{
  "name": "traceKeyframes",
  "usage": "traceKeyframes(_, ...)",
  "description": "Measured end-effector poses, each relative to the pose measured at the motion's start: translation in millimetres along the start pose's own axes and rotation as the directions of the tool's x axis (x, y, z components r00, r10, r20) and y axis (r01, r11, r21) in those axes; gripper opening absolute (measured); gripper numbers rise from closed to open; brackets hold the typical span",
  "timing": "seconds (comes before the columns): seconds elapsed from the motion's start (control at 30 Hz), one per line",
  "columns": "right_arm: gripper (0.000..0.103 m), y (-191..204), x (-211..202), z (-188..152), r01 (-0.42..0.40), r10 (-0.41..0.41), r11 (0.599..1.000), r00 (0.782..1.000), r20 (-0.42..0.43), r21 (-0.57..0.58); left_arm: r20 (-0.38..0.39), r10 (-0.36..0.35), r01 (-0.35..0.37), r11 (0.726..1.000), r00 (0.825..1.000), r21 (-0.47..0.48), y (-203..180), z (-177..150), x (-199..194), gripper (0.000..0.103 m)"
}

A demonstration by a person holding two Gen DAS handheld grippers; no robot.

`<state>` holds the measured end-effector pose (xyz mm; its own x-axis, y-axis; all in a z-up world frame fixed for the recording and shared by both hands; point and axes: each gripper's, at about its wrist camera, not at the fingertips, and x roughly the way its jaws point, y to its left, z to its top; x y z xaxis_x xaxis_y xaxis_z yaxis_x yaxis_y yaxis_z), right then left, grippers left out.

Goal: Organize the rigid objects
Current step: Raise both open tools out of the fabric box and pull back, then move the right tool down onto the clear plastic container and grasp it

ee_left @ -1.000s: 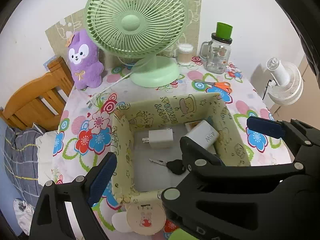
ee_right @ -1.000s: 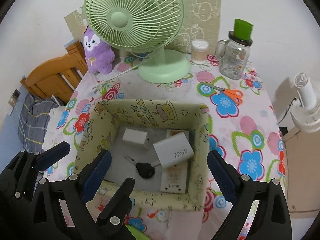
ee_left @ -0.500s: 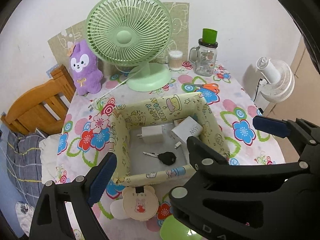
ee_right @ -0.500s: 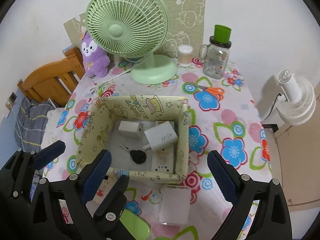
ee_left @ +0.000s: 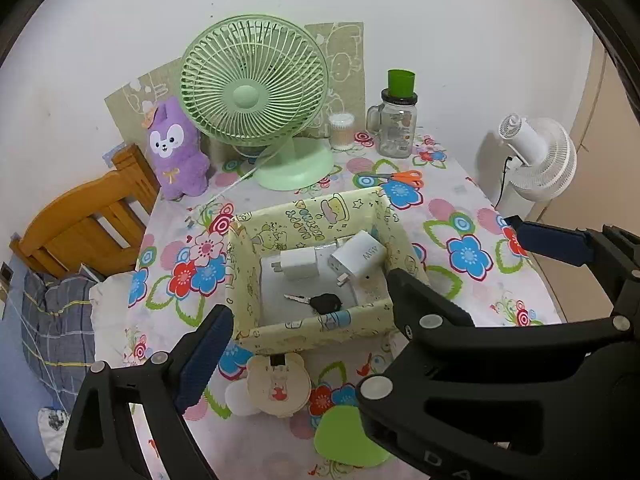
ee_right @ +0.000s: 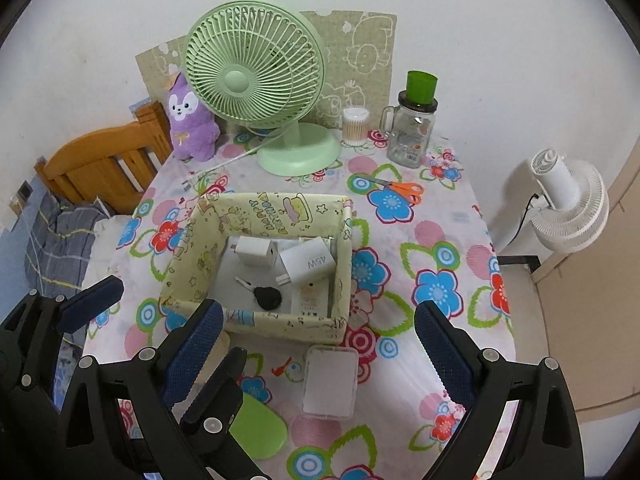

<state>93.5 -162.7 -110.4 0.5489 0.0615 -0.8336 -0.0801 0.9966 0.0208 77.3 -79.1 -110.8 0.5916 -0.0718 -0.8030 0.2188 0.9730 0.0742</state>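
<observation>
Both grippers (ee_left: 372,304) (ee_right: 320,344) gape, hiding part of the box (ee_right: 256,326).

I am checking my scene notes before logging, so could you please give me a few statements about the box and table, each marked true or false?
1. A black key lies inside the box. True.
2. The scissors are in the box. False: they lie on the table behind it.
3. Two white chargers are in the box. True.
4. The right tool grips the clear case. False: it is open and empty.
5. The left tool is open. True.
</observation>
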Motion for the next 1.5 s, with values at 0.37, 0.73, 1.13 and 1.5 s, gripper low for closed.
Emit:
traceKeyframes(0.37, 0.098, 5.1, -21.1, -5.8, 0.028, -0.027, 0.999, 0.999, 0.026, -0.042, 0.008, 0.033, -0.033, 0.999, 0.999, 0.011, -1.9, -7.4, -17.0, 0.097)
traceKeyframes(0.73, 0.098, 7.9, -38.9, -17.2, 0.042, -0.04, 0.998, 0.998, 0.046, -0.04, 0.025, 0.039, -0.04, 0.999, 0.999, 0.019, -4.2, -16.7, -33.4, 0.097)
traceKeyframes(1.13, 0.098, 9.0, -34.2, -39.9, 0.058, -0.058, 0.998, 0.998, 0.01, -0.022, 0.017, 0.029, -0.03, 0.999, 0.999, 0.022, -7.3, -39.3, -35.1, 0.097)
traceKeyframes(1.5, 0.098, 10.8, -17.3, -62.5, 0.048, -0.048, 0.999, 0.999, -0.025, -0.01, -0.007, 0.049, -0.049, 0.999, 0.999, 0.004, -5.5, -62.4, -23.6, 0.097)
